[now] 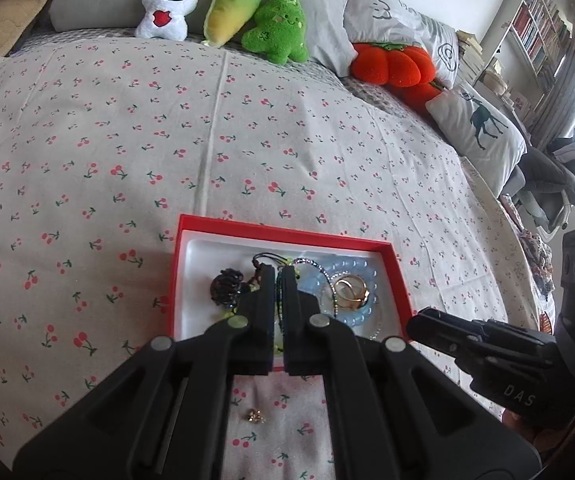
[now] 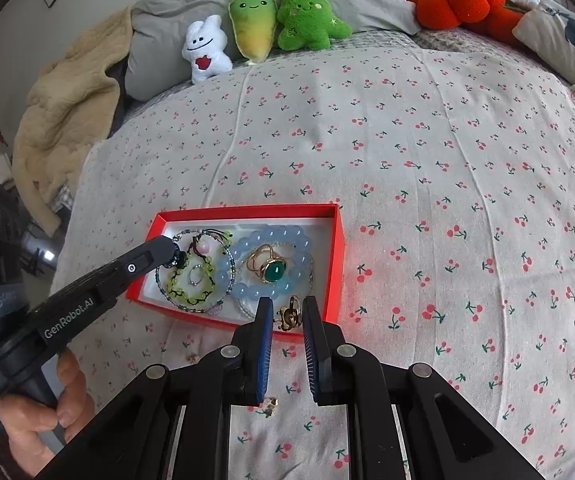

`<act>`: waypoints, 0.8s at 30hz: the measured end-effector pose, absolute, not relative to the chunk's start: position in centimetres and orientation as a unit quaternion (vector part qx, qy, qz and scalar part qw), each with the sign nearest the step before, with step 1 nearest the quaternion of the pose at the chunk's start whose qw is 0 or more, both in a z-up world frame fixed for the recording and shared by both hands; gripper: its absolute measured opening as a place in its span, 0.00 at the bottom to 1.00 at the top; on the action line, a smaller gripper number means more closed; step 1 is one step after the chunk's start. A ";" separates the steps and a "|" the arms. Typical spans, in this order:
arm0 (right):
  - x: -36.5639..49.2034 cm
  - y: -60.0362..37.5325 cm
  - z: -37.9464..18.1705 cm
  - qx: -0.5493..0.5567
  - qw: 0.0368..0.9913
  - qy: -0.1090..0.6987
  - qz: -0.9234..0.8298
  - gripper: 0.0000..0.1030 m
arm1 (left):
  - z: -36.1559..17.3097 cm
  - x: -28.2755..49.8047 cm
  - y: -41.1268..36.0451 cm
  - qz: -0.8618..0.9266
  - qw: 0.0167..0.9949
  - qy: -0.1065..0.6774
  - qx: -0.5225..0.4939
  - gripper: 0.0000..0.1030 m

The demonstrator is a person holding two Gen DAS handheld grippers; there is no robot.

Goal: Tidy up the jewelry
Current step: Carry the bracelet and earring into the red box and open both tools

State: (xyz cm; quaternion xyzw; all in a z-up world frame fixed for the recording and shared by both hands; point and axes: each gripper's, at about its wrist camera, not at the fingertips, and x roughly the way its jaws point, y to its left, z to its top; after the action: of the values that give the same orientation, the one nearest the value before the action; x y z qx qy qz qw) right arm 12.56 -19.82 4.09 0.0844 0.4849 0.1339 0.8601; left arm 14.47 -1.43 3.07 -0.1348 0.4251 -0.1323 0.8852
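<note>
**Cherry-print bed, red box near its front**

Wide bare sheet lies beyond and right of the box. Inside: blue bracelet, green-stone ring, beaded strands. Left gripper pinches a dark strand; right gripper is spread around a gold ring. A charm lies outside

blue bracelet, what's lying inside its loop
In the right wrist view, a gold ring with a green stone lies inside the blue bracelet, in the red box.
</note>
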 end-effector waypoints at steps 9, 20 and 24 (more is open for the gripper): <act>14.5 -18.2 3.5 0.076 0.860 0.480 0.153 0.15 | 3.4 14.6 -1.0 -0.119 0.889 0.427 -0.114 0.08; 15.5 -16.8 2.8 0.068 0.841 0.513 0.157 0.15 | 3.8 11.6 1.7 -0.083 0.888 0.447 -0.066 0.55; 15.6 -16.7 2.5 0.069 0.838 0.519 0.152 0.15 | 3.3 10.9 2.0 -0.076 0.884 0.458 -0.048 0.62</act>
State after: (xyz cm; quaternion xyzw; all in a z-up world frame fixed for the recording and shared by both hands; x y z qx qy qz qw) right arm 15.61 -16.74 2.53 0.0687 0.5193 0.1523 0.8381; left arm 10.95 1.96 3.27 -0.0481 0.4584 -0.0761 0.8842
